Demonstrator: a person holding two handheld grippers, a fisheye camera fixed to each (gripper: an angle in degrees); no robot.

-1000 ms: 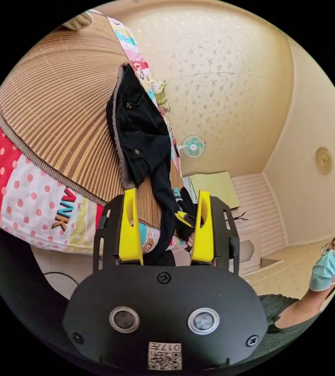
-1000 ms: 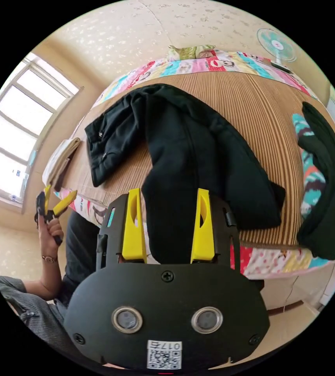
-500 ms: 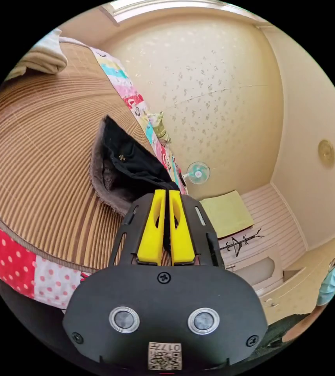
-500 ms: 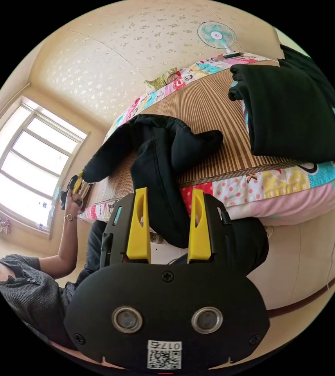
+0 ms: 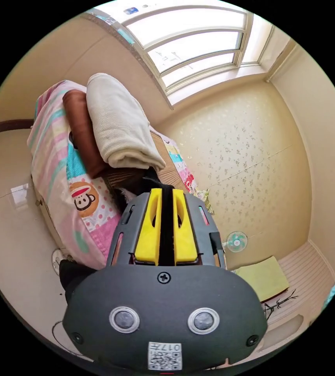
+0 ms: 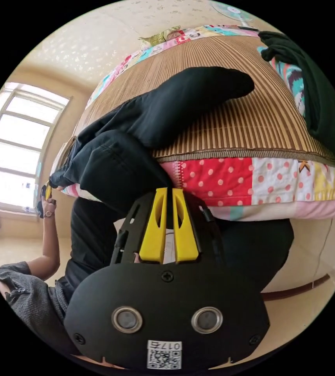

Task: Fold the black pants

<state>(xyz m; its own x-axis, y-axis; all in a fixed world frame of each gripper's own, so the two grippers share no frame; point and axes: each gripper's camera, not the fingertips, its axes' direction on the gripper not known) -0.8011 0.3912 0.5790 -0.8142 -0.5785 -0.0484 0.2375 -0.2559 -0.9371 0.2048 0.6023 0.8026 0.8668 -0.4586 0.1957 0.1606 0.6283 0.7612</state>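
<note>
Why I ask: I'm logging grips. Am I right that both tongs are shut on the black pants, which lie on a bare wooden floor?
Not the floor. The right gripper view shows the black pants on the bed's striped mat, draping over its edge. Both left tongs and right tongs are shut on them.

— What colours did I have there?
— I saw black pants (image 6: pixel 155 113), yellow jaws, a tan striped mat (image 6: pixel 230 117), a red polka-dot quilt (image 6: pixel 214 180) panel, and cream-over-brown blankets (image 5: pixel 116 121).
</note>
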